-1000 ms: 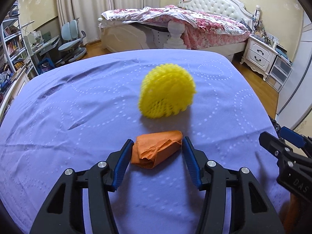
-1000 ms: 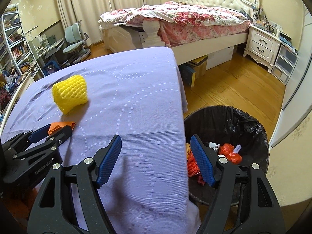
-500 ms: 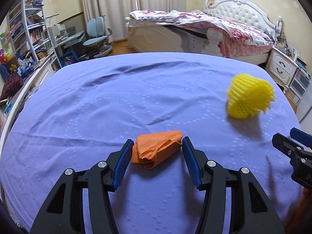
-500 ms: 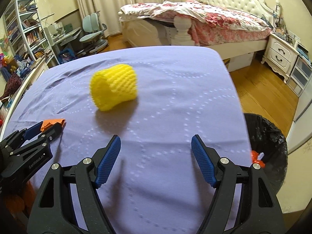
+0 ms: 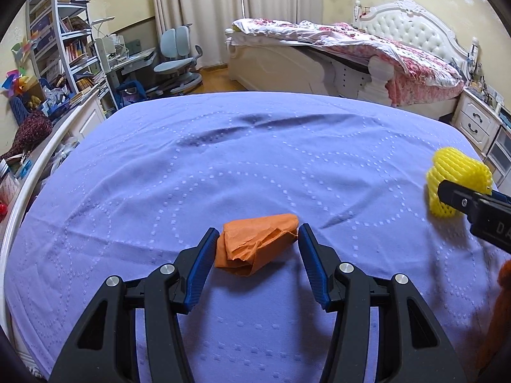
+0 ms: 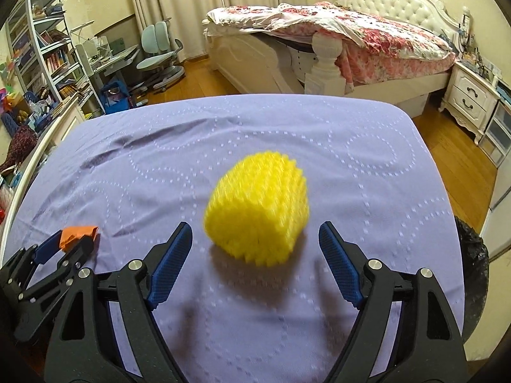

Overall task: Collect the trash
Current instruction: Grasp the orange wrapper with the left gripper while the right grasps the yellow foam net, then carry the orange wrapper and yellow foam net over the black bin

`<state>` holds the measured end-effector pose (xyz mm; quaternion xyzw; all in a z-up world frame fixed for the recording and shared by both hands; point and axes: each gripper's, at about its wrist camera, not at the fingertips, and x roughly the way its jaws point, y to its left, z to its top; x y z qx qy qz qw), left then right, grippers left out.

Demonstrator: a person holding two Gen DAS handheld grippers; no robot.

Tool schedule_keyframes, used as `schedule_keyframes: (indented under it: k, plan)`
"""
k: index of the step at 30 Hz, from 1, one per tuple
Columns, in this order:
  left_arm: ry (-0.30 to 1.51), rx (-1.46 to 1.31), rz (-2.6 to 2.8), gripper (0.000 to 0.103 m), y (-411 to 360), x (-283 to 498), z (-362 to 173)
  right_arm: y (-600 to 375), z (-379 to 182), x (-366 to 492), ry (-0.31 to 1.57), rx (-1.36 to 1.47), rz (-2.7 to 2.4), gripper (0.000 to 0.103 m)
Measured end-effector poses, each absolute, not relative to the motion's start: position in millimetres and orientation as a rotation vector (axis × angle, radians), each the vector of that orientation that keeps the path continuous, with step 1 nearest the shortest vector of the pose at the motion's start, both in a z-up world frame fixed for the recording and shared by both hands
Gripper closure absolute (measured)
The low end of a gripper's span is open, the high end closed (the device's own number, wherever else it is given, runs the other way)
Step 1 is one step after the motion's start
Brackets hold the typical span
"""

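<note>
My left gripper (image 5: 258,235) pinched orange paper (image 5: 255,247); only my right view showed its wide jaws framing the yellow net (image 6: 257,207), plus the bin (image 6: 474,274)

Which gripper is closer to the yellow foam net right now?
Right. The right gripper is open, just short of the net; the left gripper holds orange paper off to its left.
</note>
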<state>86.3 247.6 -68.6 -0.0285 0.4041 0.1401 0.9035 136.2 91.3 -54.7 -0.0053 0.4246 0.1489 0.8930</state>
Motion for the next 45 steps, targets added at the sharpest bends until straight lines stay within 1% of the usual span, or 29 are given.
schedule_keyframes:
  k: [5,7,9,10,12,13,15,25,45]
  plan:
    - [0.835,-0.078,0.29,0.05,251.4,88.1,-67.9,100.7,-58.3,147.4,0.897,-0.019,0.287,0.023]
    - [0.836,-0.078,0.287,0.05,250.9,88.5,-68.1,98.1,-57.6,150.5,0.906,-0.017,0.294,0.026]
    - [0.836,-0.075,0.283,0.05,249.3,88.3,-68.3,92.4,-56.0,151.4,0.91,-0.015,0.304,0.045]
    - [0.835,-0.073,0.281,0.05,248.4,87.7,-68.4,90.2,-54.6,149.4,0.903,-0.012,0.311,0.046]
    - [0.834,-0.072,0.275,0.05,246.4,86.0,-68.3,85.6,-55.1,147.2,0.896,-0.013,0.319,0.056]
    - [0.834,-0.074,0.271,0.05,244.7,85.0,-68.0,84.4,-56.0,146.0,0.894,-0.014,0.322,0.057]
    - [0.833,-0.076,0.263,0.05,241.2,82.5,-67.1,79.7,-56.2,141.5,0.891,-0.011,0.331,0.064]
    - [0.815,-0.071,0.194,0.05,200.9,68.4,-58.8,52.4,-52.7,111.9,0.864,-0.032,0.337,0.066]
    - [0.775,-0.018,0.007,0.05,79.6,44.0,-46.1,-56.8,-48.6,43.5,0.813,0.037,0.208,0.066]
